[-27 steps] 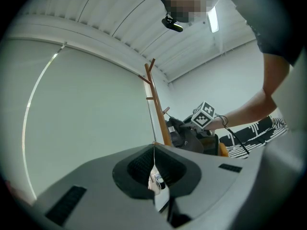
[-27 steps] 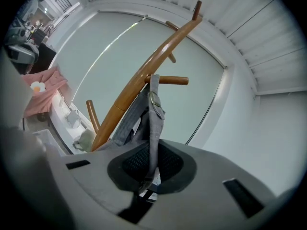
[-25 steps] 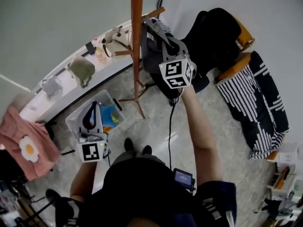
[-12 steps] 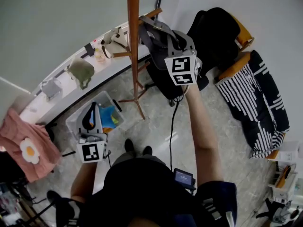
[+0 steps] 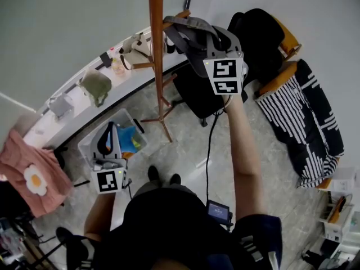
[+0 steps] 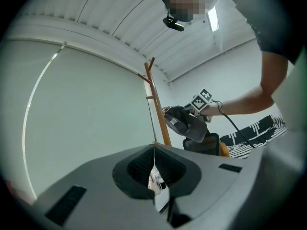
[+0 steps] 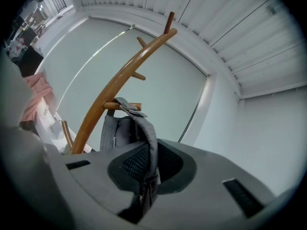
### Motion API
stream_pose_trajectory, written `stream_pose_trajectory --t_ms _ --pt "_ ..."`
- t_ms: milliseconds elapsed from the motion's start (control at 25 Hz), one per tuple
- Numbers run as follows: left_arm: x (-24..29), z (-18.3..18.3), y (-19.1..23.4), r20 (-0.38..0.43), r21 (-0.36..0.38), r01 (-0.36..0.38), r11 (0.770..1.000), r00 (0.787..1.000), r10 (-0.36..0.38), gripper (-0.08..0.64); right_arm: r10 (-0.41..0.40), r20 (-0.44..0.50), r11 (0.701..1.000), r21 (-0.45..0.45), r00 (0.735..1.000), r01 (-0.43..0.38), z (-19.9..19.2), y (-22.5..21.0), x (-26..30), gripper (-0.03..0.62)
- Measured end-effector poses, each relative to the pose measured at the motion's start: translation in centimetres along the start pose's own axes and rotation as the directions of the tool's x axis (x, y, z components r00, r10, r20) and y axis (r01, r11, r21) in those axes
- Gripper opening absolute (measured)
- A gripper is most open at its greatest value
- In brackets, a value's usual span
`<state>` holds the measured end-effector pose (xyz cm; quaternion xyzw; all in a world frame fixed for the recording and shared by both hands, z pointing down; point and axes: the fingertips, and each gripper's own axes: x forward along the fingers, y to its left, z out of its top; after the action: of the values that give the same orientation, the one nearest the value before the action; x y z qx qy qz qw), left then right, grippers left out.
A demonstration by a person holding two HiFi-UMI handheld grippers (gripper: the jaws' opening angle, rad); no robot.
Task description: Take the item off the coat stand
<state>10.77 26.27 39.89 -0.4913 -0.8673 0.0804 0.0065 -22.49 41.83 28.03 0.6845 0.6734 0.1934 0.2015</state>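
Observation:
A tall wooden coat stand point(image 5: 156, 38) rises in front of me. A grey bag point(image 5: 191, 46) hangs by its strap point(image 5: 183, 22) over one wooden peg point(image 7: 122, 106). My right gripper point(image 5: 196, 37) is raised level at the peg and shut on that strap point(image 7: 147, 143), which runs down between its jaws. The bag's body point(image 7: 115, 133) hangs just beyond them, against the pole point(image 7: 120, 80). My left gripper point(image 5: 111, 126) is held low at the left, shut with nothing in it. In its own view the left gripper point(image 6: 154, 176) faces the stand point(image 6: 158, 114) and the bag point(image 6: 187, 123).
A clear plastic bin point(image 5: 90, 142) with blue things sits on the floor under my left gripper. A white ledge point(image 5: 73, 108) carries small items. A pink cloth point(image 5: 28, 173) lies at left; a black chair point(image 5: 256, 38) and a striped blanket point(image 5: 306, 111) are at right.
My right gripper has risen and shifted right with the strap in its jaws, lifting the bag higher at the peg. The left gripper has stayed put.

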Motion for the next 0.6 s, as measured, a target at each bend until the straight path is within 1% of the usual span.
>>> stream_pose_trajectory --t_ms 360,480,600 --pt "0.3 0.2 -0.4 0.006 0.000 0.013 1.000 1.000 -0.013 0.025 -0.035 0.009 0.999 0.023 0.999 0.034 1.3 -2.6 0.1 0.028" --pt "0.7 0.4 -0.6 0.011 0.005 0.021 1.000 1.000 -0.021 0.026 -0.057 0.023 0.998 0.033 0.998 0.056 2.2 -4.1 0.2 0.028" --pt "1.2 0.9 -1.0 0.022 0.019 0.039 0.999 0.999 -0.040 0.025 -0.075 0.035 0.997 0.024 0.997 0.074 3.3 -5.2 0.0 0.028"
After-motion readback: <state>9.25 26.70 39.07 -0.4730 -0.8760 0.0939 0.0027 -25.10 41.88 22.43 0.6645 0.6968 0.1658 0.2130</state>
